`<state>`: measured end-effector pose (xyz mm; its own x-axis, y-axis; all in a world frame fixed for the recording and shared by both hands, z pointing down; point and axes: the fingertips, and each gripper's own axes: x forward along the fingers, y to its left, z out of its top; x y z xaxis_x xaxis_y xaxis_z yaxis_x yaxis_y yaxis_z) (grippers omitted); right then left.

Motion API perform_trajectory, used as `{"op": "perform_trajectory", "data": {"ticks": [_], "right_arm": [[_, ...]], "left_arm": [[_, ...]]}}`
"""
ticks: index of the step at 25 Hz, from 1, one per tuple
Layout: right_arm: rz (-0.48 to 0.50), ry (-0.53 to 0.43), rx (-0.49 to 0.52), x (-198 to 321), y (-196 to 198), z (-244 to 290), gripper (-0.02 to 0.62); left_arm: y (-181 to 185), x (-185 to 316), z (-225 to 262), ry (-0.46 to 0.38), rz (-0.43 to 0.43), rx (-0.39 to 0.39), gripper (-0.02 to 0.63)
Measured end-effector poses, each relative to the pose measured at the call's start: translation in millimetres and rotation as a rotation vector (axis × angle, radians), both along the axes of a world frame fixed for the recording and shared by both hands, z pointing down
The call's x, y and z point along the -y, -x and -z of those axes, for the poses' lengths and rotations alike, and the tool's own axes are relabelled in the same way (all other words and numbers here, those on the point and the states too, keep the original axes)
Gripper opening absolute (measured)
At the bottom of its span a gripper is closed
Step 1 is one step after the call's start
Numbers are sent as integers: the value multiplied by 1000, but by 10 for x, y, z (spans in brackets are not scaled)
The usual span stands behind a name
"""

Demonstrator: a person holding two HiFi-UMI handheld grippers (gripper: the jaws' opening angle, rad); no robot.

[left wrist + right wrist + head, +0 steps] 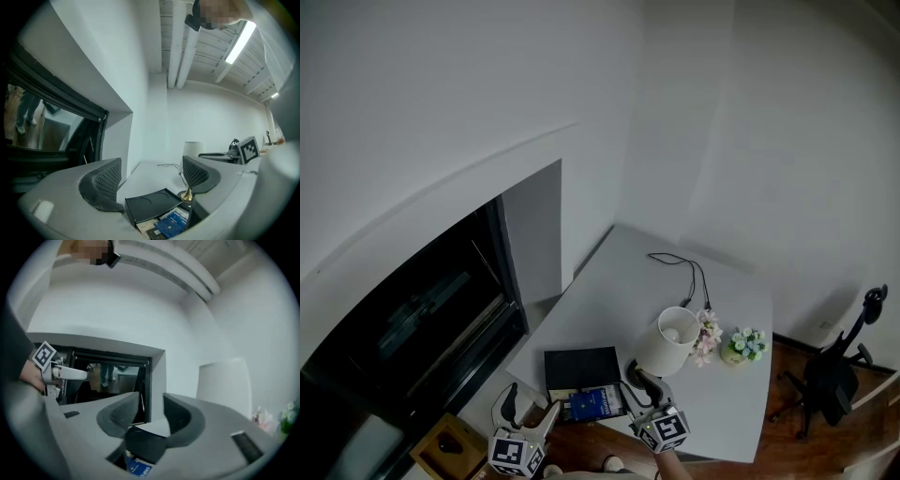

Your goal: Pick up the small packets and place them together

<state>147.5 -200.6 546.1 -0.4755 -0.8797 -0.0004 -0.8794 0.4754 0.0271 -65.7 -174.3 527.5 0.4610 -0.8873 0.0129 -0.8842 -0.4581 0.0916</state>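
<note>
Blue small packets (595, 403) lie at the white table's (609, 300) near edge, just in front of a flat black box (581, 367). In the left gripper view the blue packets (172, 224) sit low, below the black box (152, 204). My left gripper (531, 405) hangs off the table's near left corner, open (152, 180), nothing between its jaws. My right gripper (645, 382) hovers right of the packets, beside the lamp; its jaws (151, 411) stand apart with nothing in the gap. A blue packet (138, 468) shows under them.
A white-shaded lamp (667, 342) stands right of the black box, with pink flowers (709, 337) and a small flower pot (746, 345) beyond it. A black cable (680, 267) lies at the table's far side. A dark window (412, 319) is left; an office chair (830, 375) right.
</note>
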Motion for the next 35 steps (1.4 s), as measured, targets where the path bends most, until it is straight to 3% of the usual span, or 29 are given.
{"op": "perform_trajectory", "data": {"ticks": [1,2,7,11,13,16,19,22,25,33,34,35], "right_arm": [[-16,-20,-24,-1,-32,42,268],[-22,-36,-29,-8,-48,96,322],[76,-74,-49,-124,139,269,321],[179,-57,-90,-143,305,144,316],[243,0,-131,-69,315,-117,278],[380,169,-203,25,356,-587,276],[497,326,-361,50,431,-1117,276],[573,445,-501,54,518,-1631,276],[621,564,-554,67,612,-2050,311],[774,633,-919,29,789,-2727,330],[786,635,-940,28,799,-2768,396],[800,639,-951,20,814,-2791,423]], "left_arm": [[-13,-11,0,-2,-6,3,394],[-40,-24,4,-6,-20,7,394],[-227,-77,72,-35,-123,-8,431],[-201,-44,21,-24,-99,14,439],[-174,-30,38,-30,-91,10,439],[-105,-15,25,-19,-62,-17,434],[-27,-18,-9,-4,-36,-10,423],[42,-33,-55,14,-14,-5,422],[92,-75,-87,31,-7,-12,420],[252,-149,-130,45,32,-28,420],[273,-157,-130,46,37,-26,420],[290,-162,-132,48,42,-24,420]]}}
